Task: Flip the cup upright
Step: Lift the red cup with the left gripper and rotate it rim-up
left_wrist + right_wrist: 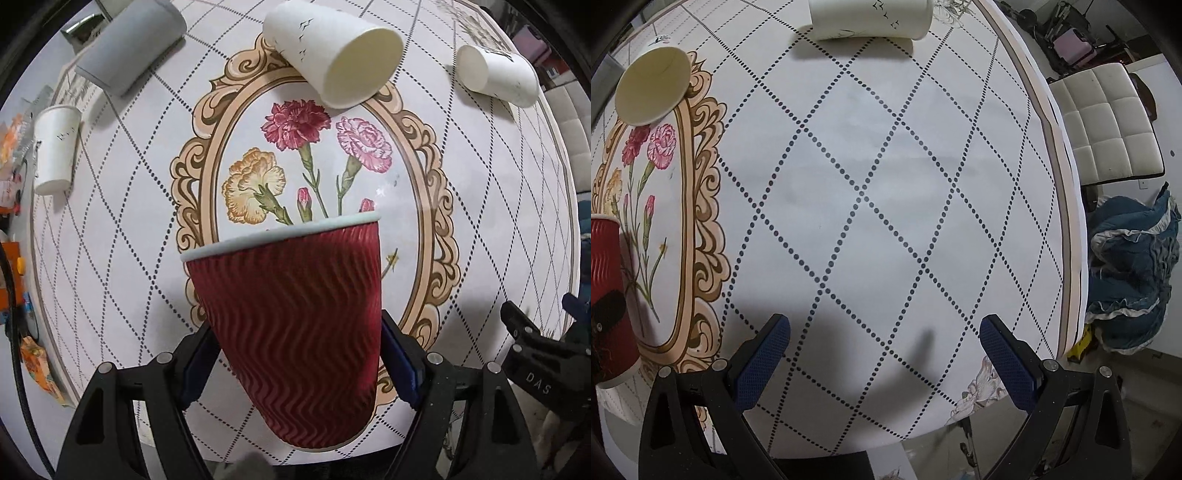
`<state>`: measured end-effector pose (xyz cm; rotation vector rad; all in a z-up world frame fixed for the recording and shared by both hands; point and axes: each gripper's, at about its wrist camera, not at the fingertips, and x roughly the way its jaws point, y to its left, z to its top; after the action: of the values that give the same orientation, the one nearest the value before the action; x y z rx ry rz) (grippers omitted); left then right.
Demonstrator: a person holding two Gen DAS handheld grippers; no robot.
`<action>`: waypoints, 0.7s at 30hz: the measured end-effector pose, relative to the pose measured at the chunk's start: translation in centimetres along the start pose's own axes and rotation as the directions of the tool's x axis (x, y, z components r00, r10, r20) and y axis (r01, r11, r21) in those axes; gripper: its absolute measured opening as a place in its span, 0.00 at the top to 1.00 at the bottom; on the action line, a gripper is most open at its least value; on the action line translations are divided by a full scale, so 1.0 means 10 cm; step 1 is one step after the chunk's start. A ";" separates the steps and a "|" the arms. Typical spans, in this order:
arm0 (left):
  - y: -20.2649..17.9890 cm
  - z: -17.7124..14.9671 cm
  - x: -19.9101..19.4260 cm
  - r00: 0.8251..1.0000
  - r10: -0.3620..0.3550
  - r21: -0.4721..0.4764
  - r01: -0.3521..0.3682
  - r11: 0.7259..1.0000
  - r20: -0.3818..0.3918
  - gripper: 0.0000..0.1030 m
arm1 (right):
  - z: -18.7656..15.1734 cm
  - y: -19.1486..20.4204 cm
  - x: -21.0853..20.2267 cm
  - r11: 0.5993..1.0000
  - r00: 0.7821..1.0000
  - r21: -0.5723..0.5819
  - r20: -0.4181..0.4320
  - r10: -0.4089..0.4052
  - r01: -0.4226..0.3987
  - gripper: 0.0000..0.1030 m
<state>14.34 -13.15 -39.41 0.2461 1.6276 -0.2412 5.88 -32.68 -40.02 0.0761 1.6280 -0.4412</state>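
Observation:
A dark red ripple paper cup (295, 325) with a pale rim is held in my left gripper (295, 365), whose blue pads press its two sides. The cup stands rim-up, tilted a little, over the floral tablecloth (424, 229). It also shows at the left edge of the right wrist view (607, 291). My right gripper (884, 354) is open and empty above the diamond-patterned cloth (886, 184); it shows at the right edge of the left wrist view (535, 347).
White paper cups lie on their sides at the far centre (332, 55), far right (498, 74) and left (55, 147). A grey cup (129, 48) lies at the far left. A white padded chair (1108, 122) and blue cloth (1134, 269) stand beyond the table's right edge.

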 end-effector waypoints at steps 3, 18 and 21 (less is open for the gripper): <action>0.02 0.05 0.06 1.000 0.003 -0.007 -0.003 1.000 0.006 0.22 | 0.03 0.01 -0.01 1.000 1.000 -0.001 0.003 0.002 -0.002 0.00; 0.36 0.01 -0.14 0.997 -0.031 -0.092 0.038 0.995 0.071 0.10 | 0.05 0.22 -0.24 1.000 0.999 -0.011 0.033 0.016 -0.016 0.00; 0.44 -0.08 -0.28 0.994 -0.050 -0.116 0.062 0.991 0.099 0.10 | 0.05 0.26 -0.30 1.000 0.999 -0.026 0.046 0.018 -0.017 0.00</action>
<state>15.17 -8.74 -36.55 0.0964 1.5490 -0.1951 7.52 -29.87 -37.74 0.0608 1.5860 -0.4060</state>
